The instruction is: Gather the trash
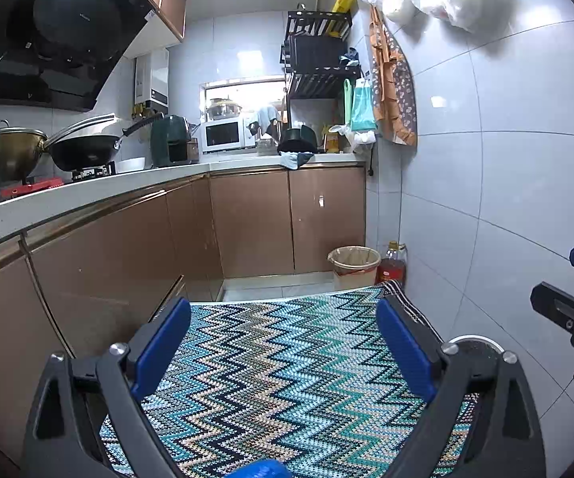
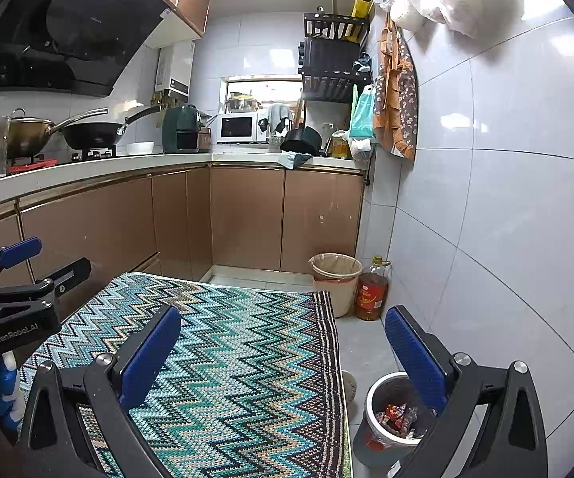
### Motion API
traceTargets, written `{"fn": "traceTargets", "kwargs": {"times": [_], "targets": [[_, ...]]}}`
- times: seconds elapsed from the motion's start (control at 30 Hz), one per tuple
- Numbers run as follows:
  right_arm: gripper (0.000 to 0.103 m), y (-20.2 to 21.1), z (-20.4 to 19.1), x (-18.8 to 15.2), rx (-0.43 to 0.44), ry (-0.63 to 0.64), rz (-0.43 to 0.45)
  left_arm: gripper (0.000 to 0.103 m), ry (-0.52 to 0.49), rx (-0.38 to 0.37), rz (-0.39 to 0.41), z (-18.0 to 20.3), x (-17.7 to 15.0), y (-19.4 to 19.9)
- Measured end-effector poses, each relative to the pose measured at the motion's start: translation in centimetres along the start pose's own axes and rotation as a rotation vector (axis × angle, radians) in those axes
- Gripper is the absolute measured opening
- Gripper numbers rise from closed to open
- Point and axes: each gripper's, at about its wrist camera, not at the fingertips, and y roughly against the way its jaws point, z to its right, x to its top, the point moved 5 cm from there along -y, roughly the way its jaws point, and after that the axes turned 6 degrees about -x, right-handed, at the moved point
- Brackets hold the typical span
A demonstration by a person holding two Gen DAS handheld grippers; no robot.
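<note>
Left gripper was spread wide, nothing between its pads, hovering over the zigzag mat; a blue object at the bottom edge was cut off, couldn't identify it. Right gripper was also spread and empty, straddling the mat's right edge. Small trash bin sat just below its right finger, which partly hid it; wrappers inside were visible but unreadable. Lined wastebasket stood well ahead by the cabinets, oil bottle just beside it.
</note>
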Motion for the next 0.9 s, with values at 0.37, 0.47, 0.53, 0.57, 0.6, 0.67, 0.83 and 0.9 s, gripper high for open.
{"fn": "traceTargets", "kwargs": {"times": [0.37, 0.47, 0.53, 0.57, 0.6, 0.67, 0.83, 0.9], "targets": [[0.103, 0.6, 0.2, 0.0, 0.000, -0.008, 0.014, 0.094, -0.007, 0.008, -0.001, 0.2, 0.1, 0.5], [0.103, 0.7, 0.5, 0.1, -0.002, -0.016, 0.018, 0.094, -0.004, 0.012, 0.002, 0.3, 0.1, 0.7], [0.103, 0.9, 0.6, 0.2, -0.009, -0.017, 0.023, 0.094, -0.004, 0.014, 0.008, 0.2, 0.1, 1.0], [0.103, 1.0, 0.7, 0.2, -0.013, -0.017, 0.026, 0.094, -0.004, 0.013, 0.010, 0.2, 0.1, 1.1], [0.103, 1.1, 0.8, 0.2, -0.017, -0.017, 0.029, 0.094, -0.003, 0.012, 0.011, 0.2, 0.0, 1.2], [0.103, 1.2, 1.0, 0.2, -0.023, -0.020, 0.030, 0.094, 0.000, 0.010, 0.012, 0.0, 0.0, 1.2], [0.103, 1.3, 1.1, 0.1, -0.035, -0.022, 0.031, 0.094, 0.002, 0.013, 0.013, -0.1, 0.0, 1.3], [0.103, 1.3, 1.1, 0.0, -0.038, -0.022, 0.029, 0.094, 0.008, 0.014, 0.014, -0.2, 0.0, 1.3]]}}
